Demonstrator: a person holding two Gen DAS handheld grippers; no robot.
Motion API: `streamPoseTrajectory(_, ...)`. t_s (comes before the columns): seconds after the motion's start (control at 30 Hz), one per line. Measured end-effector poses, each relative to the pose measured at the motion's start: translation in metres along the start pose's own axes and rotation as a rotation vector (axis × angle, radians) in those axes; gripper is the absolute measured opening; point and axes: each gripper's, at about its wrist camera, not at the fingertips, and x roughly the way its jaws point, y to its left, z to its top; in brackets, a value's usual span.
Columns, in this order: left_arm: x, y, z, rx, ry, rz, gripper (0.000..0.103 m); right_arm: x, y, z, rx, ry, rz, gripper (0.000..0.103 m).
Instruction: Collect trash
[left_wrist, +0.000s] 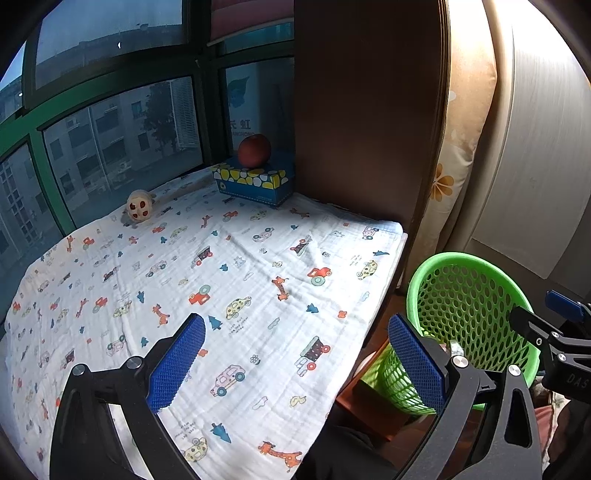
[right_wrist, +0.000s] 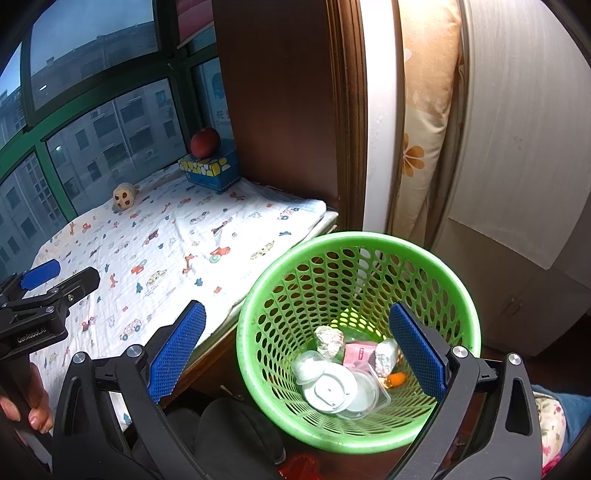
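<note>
A green mesh waste basket (right_wrist: 332, 243) stands on the floor beside the bed; it also shows in the left wrist view (left_wrist: 461, 260). Inside it lie trash pieces: white plastic lids (right_wrist: 334, 389), a pink packet (right_wrist: 356, 352), crumpled foil (right_wrist: 386, 356) and an orange bit (right_wrist: 397, 378). My right gripper (right_wrist: 295, 354) is open and empty, hovering over the basket's near rim. My left gripper (left_wrist: 295, 360) is open and empty above the printed blanket (left_wrist: 184, 266) at the bed's edge.
A blue tissue box (left_wrist: 253, 182) with a red apple (left_wrist: 254, 149) on top sits at the far corner by the window. A small round toy (left_wrist: 139, 209) lies near the window. A dark wooden panel (left_wrist: 365, 110) and a pillow (left_wrist: 461, 147) stand to the right.
</note>
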Motion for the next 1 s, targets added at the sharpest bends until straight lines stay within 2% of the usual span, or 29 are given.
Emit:
streamPoseTrajectory(0.63, 0.0, 0.005, -0.003, -0.008, -0.017, 0.027, 0.096, 0.007, 0.008, 0.0, -0.006, 0.01, 0.021, 0.098)
streamPoseTrajectory(1.0, 0.001, 0.008, -0.004, -0.023, 0.001, 0.037, 0.096, 0.008, 0.011, -0.001, -0.004, 0.01, 0.029, 0.098)
